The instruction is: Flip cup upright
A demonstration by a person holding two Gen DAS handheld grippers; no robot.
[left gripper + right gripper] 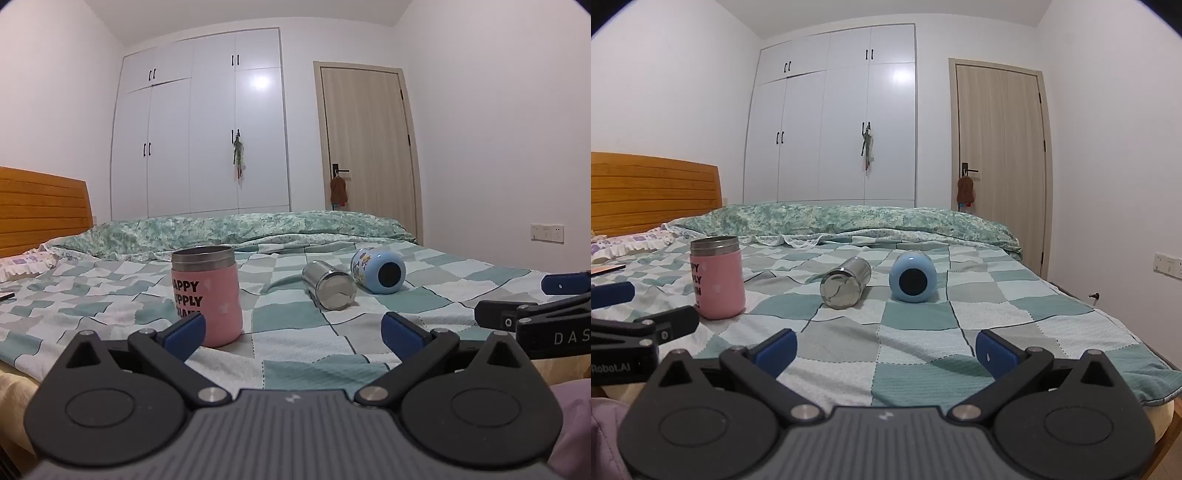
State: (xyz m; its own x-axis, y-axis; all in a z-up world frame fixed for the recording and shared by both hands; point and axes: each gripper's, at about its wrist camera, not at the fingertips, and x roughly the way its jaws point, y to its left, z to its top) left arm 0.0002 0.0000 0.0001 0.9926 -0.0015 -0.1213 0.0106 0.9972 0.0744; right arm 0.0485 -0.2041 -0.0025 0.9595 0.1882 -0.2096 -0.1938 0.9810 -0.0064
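A pink cup [207, 299] with a steel rim stands upright on the checked bedspread [295, 325]; it also shows in the right wrist view [718, 282]. A steel cup [328, 284] lies on its side, base toward me, also in the right wrist view [846, 282]. A light blue cup [378, 269] lies on its side beside it, also in the right wrist view [913, 277]. My left gripper [293, 334] is open and empty, just short of the pink cup. My right gripper [886, 350] is open and empty, short of the lying cups.
A rolled green quilt [849, 221] lies across the far side of the bed. A wooden headboard [653, 192] is at left, with a pillow [624, 245] below it. White wardrobes [831, 122] and a door [1001, 147] stand behind. The bed's right edge [1145, 354] drops off.
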